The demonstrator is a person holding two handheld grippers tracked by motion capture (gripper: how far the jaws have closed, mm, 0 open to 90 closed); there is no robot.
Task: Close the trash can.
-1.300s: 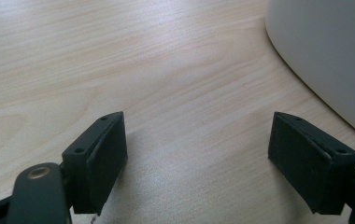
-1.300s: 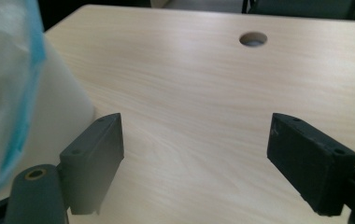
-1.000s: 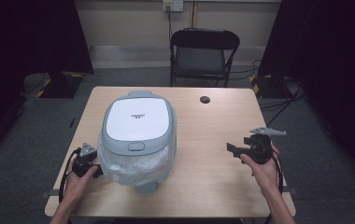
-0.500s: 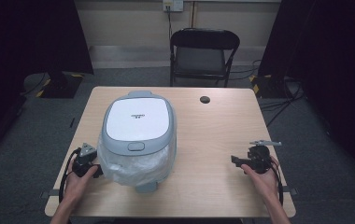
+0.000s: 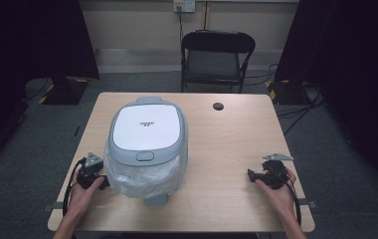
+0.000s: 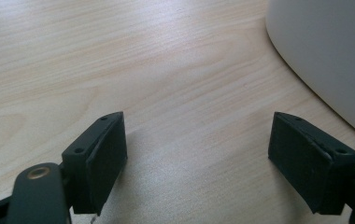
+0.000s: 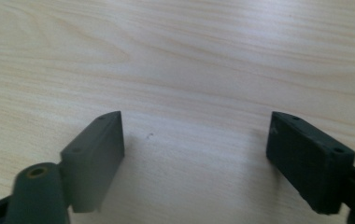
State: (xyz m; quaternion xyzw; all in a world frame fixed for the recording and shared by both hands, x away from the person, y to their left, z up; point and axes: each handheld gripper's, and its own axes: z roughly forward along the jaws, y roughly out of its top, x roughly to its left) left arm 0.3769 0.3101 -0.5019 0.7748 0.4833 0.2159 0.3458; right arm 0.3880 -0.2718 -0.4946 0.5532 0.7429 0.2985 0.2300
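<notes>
On the wooden counter (image 5: 227,144) a white and grey rice cooker (image 5: 147,142) is placed left of centre, lid closed, its lower body wrapped in clear plastic (image 5: 142,177); the left tool (image 5: 93,175) is held low at the cooker's front-left corner, just beside the plastic, jaws spread wide with bare wood between them; the cooker's white wall (image 6: 325,51) is seen close at the right in the left gripper view; the right tool (image 5: 256,175) is held near the counter's right front edge, well apart from the cooker, jaws likewise released and empty; a small black disc (image 5: 219,106) is seen far back; a black folding chair (image 5: 216,59) is set behind the counter.
</notes>
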